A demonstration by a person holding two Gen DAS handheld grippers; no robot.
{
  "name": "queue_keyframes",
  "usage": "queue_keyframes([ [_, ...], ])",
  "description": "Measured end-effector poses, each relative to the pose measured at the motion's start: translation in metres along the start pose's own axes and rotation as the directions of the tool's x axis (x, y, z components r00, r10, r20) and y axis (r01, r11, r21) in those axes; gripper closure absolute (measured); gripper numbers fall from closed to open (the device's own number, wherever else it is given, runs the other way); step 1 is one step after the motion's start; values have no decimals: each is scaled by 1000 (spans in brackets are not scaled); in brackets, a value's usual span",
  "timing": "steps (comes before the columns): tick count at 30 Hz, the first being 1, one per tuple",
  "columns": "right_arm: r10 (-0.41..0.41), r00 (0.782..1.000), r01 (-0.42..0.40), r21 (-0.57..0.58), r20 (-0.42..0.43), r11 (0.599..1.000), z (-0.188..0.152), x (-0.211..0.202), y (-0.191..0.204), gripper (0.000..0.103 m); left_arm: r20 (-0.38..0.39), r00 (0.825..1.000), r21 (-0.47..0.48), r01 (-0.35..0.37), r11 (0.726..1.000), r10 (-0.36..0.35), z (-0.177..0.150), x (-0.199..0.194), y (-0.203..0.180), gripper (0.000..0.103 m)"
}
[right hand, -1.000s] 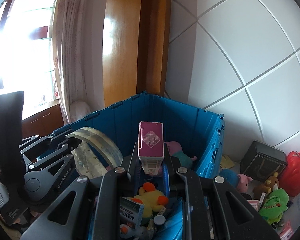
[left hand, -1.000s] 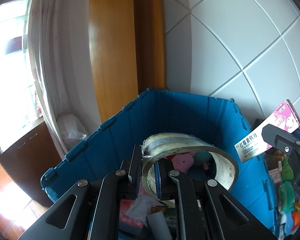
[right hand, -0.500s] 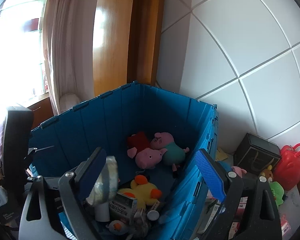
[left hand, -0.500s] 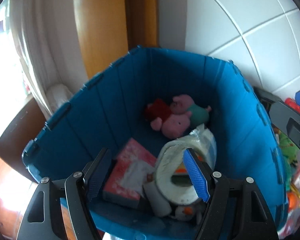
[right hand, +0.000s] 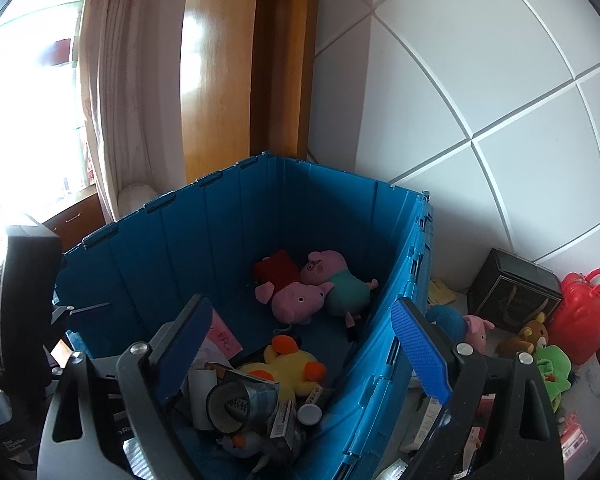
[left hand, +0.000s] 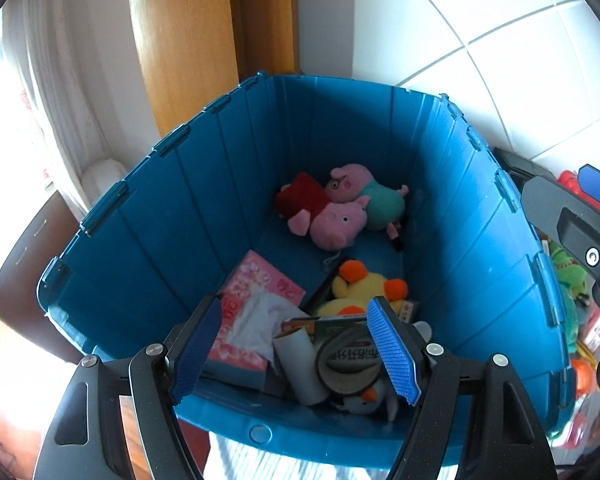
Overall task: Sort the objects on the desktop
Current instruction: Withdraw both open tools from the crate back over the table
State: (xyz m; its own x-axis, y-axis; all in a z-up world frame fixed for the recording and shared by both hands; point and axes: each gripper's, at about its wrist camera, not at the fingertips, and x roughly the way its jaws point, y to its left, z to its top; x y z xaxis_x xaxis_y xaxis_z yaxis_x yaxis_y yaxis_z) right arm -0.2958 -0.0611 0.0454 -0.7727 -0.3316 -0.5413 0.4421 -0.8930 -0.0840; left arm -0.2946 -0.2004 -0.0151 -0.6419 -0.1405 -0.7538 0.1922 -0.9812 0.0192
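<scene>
Now hovering over the blue bin with left gripper and right gripper both spread wide, empty. Unsorted toys lying at three o'clock, outside the bin wall, nearer the right gripper.

Both cameras look forward and down along their own gripper fingers into the same blue crate. The left wrist view sits close above the crate's near rim, tipped steeply down, so the crate's floor fills most of the frame; the right gripper's finger shows at its right edge. The right wrist view sits higher and over the crate's near right corner, taking in the right wall's outside and the toys beside it. Both views share the far corner with the pink pig plush, the yellow duck and the tape roll.
</scene>
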Motion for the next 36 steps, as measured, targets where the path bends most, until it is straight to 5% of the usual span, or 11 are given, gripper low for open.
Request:
queue_keyframes([
  [11, -40, 999, 40, 7, -5, 999, -12, -22, 2, 11, 28, 999, 7, 30, 1000, -30, -14, -17, -2, 28],
  [14, -58, 998, 58, 12, -11, 998, -19, -30, 1, 0, 29, 999, 14, 43, 999, -43, -19, -21, -4, 28],
  [19, -85, 996, 86, 27, -18, 996, -31, -45, -5, 0, 37, 997, 27, 59, 998, -60, -27, -31, -12, 28],
  [36, -63, 997, 61, 60, 36, 996, -93, -142, -71, 0, 113, 993, -1, 24, 1000, -23, -84, -108, -77, 28],
])
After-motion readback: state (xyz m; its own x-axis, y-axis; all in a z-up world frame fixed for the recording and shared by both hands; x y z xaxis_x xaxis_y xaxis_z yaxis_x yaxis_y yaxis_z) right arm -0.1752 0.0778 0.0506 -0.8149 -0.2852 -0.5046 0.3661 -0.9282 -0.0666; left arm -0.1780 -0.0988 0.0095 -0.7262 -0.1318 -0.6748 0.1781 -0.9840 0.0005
